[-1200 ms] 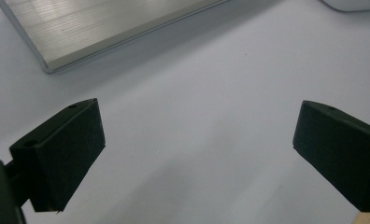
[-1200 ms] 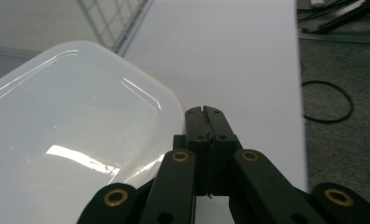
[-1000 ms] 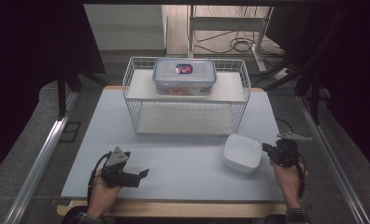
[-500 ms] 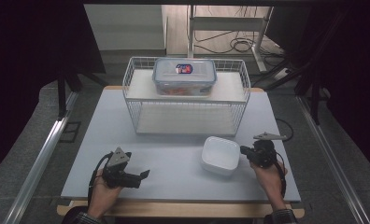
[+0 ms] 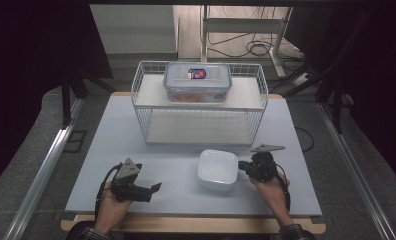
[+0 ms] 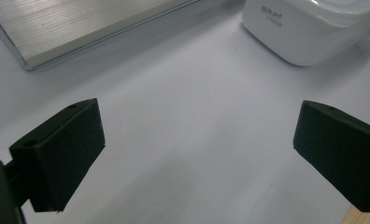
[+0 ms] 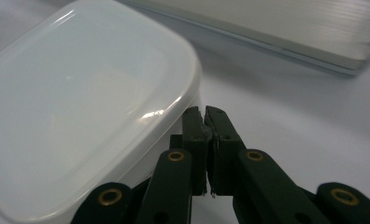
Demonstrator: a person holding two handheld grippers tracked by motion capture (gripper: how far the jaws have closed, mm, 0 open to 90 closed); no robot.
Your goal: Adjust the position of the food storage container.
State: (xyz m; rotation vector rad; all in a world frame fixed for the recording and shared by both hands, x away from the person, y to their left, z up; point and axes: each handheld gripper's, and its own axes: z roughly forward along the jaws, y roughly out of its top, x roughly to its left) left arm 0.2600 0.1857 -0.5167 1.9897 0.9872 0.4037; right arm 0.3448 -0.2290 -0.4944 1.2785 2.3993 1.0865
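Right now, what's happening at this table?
A person works with a gripper in each hand. The right gripper, jaws shut, presses against the side of a lidded white container in front of the wire rack; nothing sits between the jaws. The left gripper rests open near the table's front edge. A clear lidded box sits on the rack's top shelf.

A: Anything readable here?

B: There's small grey print on the side wall of the white rounded-square plastic container [image 6: 309, 32], near the table's front edge. In the left gripper view it's two short words, too blurred to make out

A: And the clear lidded plastic box [image 5: 197, 82] on the wire rack's top shelf?

B: It carries a dark oval label [image 5: 196, 74] with red and white marks on the lid; the letters are too small to read
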